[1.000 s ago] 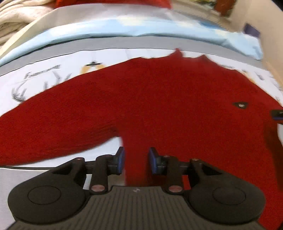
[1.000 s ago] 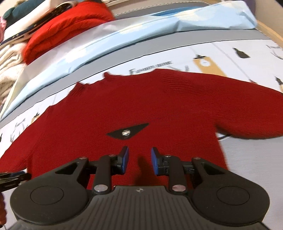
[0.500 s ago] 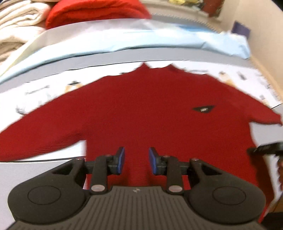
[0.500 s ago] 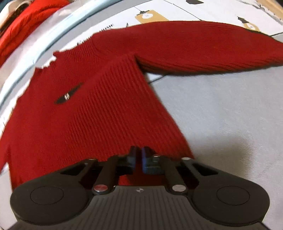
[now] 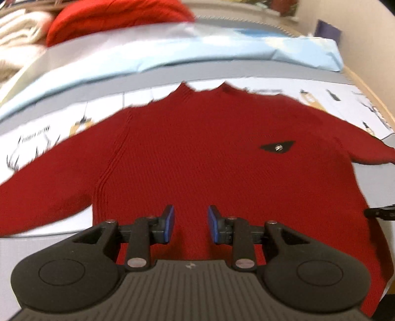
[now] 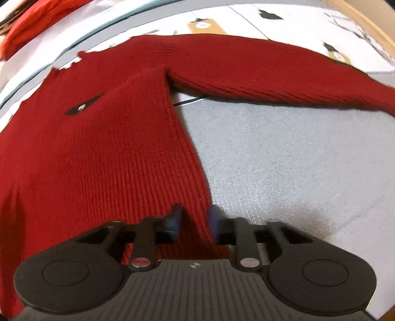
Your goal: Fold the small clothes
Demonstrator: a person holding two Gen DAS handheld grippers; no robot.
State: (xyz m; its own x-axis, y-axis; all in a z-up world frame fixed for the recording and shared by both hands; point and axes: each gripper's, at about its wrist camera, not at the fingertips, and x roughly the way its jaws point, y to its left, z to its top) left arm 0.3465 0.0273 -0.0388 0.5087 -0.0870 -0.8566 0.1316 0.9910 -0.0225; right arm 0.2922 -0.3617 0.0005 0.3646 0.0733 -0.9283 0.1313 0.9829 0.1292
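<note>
A dark red knitted sweater (image 5: 197, 153) lies flat, front up, on a grey and white printed sheet, sleeves spread out; a small black patch (image 5: 277, 147) marks its chest. My left gripper (image 5: 190, 223) is open and empty over the lower left part of the sweater body. In the right wrist view the sweater (image 6: 98, 148) fills the left side and its right sleeve (image 6: 284, 74) stretches right. My right gripper (image 6: 193, 222) is open, its fingers astride the sweater's lower right side edge. The right gripper's tip shows in the left wrist view (image 5: 380, 212).
A light blue folded cloth (image 5: 172, 56) runs along the back. Behind it lie a bright red folded garment (image 5: 118, 17) and cream knitwear (image 5: 17, 32). Bare grey sheet (image 6: 296, 160) lies right of the sweater. A wooden edge (image 5: 370, 98) borders the far right.
My right gripper swung to the sweater's lower right edge, shut half a second ago, and has opened again. My left gripper stayed open and pulled back, showing more of the sweater.
</note>
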